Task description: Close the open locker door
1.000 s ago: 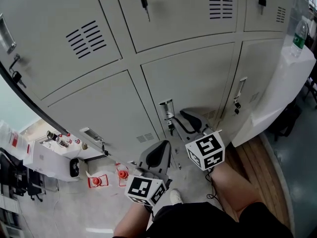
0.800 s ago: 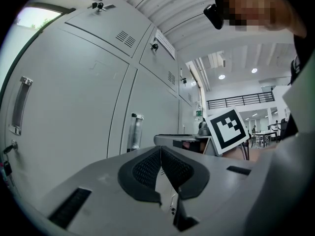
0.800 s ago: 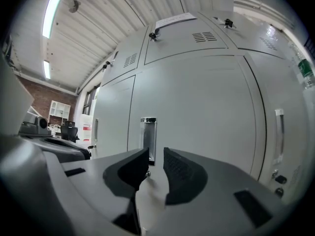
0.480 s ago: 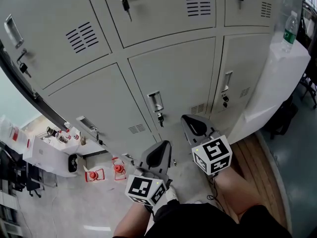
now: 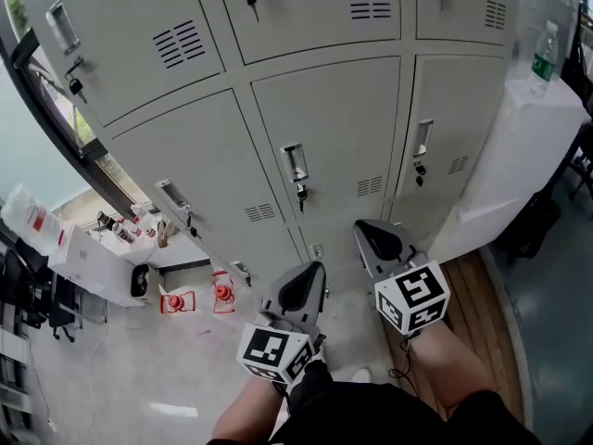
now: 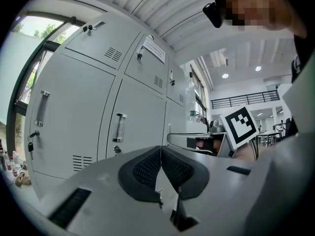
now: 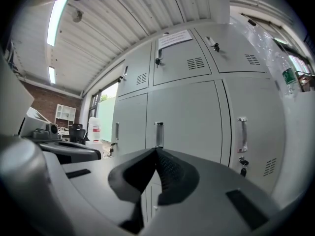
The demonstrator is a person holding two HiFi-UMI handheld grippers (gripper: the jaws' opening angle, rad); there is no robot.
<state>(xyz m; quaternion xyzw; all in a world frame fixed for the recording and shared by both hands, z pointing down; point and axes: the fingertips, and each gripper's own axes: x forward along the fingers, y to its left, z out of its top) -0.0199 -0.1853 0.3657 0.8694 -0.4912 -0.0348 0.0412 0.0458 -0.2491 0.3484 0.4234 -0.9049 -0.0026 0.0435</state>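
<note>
A bank of grey lockers fills the head view, and every door in view lies flush with the frame. The middle lower door [image 5: 343, 128] has a chrome handle [image 5: 293, 163] with a key under it. My right gripper [image 5: 365, 227] is shut and empty, held level a short way in front of this door. In the right gripper view its closed tips [image 7: 156, 150] line up just under that handle [image 7: 158, 133]. My left gripper [image 5: 306, 273] is also shut on nothing, lower and to the left. Its tips [image 6: 161, 149] point toward the lockers.
A white-covered table [image 5: 519, 156] with a plastic bottle [image 5: 542, 58] stands against the lockers at the right. At the left are a window frame [image 5: 56, 109], a white cart with small bottles [image 5: 93, 258], and red items on the floor [image 5: 176, 301].
Both grippers have drawn back from the lockers. The right gripper, close to the middle door's handle a second ago, now stands apart from it.
</note>
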